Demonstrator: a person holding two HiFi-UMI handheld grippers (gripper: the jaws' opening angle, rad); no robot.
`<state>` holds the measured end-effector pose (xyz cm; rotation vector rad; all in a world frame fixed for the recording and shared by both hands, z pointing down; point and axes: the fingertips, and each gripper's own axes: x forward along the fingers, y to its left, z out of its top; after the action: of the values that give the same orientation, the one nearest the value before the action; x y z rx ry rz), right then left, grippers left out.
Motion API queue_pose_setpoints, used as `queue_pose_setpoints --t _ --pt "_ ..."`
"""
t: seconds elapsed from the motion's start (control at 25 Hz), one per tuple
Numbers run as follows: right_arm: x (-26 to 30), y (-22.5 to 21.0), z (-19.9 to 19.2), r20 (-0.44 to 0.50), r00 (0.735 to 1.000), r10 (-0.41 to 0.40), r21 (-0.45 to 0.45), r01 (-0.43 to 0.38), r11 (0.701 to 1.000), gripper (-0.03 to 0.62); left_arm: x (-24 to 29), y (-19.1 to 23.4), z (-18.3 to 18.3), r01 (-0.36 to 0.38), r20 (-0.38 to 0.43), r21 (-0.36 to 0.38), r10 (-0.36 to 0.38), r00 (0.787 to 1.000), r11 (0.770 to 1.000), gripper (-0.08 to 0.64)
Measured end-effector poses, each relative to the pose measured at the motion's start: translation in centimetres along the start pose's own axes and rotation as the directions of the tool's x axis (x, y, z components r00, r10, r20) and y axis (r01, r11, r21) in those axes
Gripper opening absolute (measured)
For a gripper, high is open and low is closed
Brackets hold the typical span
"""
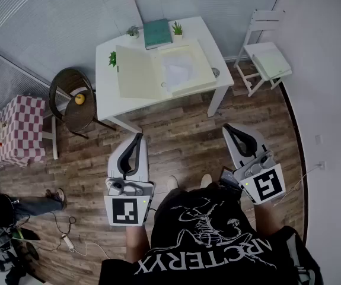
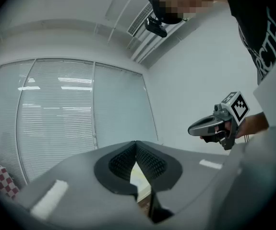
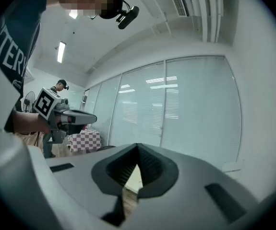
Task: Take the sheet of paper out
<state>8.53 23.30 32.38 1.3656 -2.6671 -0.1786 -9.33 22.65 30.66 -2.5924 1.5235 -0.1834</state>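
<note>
A table (image 1: 108, 103) stands ahead of the person, an open folder (image 1: 136, 73) lying across its middle, cover spread to the left and a sheet of paper (image 1: 179, 71) resting in the right half. Behind the folder, at the far edge, a book (image 1: 157, 33) lies between a right-hand plant (image 1: 177, 28) and a left-hand plant (image 1: 133, 31); a third plant (image 1: 112, 58) sits at the table's left edge. A round chair (image 1: 60, 85) just left of the table carries a small round object (image 1: 80, 98), with a cloth-covered table (image 1: 19, 129) further left. A folding chair (image 1: 266, 58) stands right of the table. The left gripper (image 1: 138, 136) and right gripper (image 1: 229, 127) are side by side over the floor, well short of the table
</note>
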Motion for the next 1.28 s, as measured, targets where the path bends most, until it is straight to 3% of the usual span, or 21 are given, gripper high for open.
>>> queue_pose_setpoints --t 0.6,0.84,1.0,1.16,1.28 --pt "-0.4 -2.2 -0.5 0.013 1.000 0.003 0.031 -0.004 1.000 0.011 1.8 -1.5 -0.2 -0.012 -0.027 0.013 0.012 1.000 1.000 0.012" --pt "-1.4 -4.0 -1.6 0.002 0.999 0.043 0.022 -0.043 0.999 0.011 2.8 -2.5 -0.7 -0.060 -0.035 -0.029 0.059 0.998 0.998 0.012" --pt "-1.9 -5.6 -2.9 -0.002 0.999 0.054 0.035 -0.054 0.998 0.011 4.1 -3.6 -0.9 -0.074 -0.007 -0.010 0.074 0.997 0.997 0.012" --pt "0.0 -6.8 -4.0 -0.015 0.997 0.075 0.045 -0.075 0.996 0.011 6.2 -3.0 -1.7 -0.077 -0.006 -0.011 0.077 0.997 0.997 0.012" --pt "3.2 -7.4 -4.6 -0.030 0.996 0.089 0.033 -0.088 0.996 0.012 8.4 -1.2 -2.9 -0.066 -0.048 -0.039 0.065 0.997 0.997 0.012"
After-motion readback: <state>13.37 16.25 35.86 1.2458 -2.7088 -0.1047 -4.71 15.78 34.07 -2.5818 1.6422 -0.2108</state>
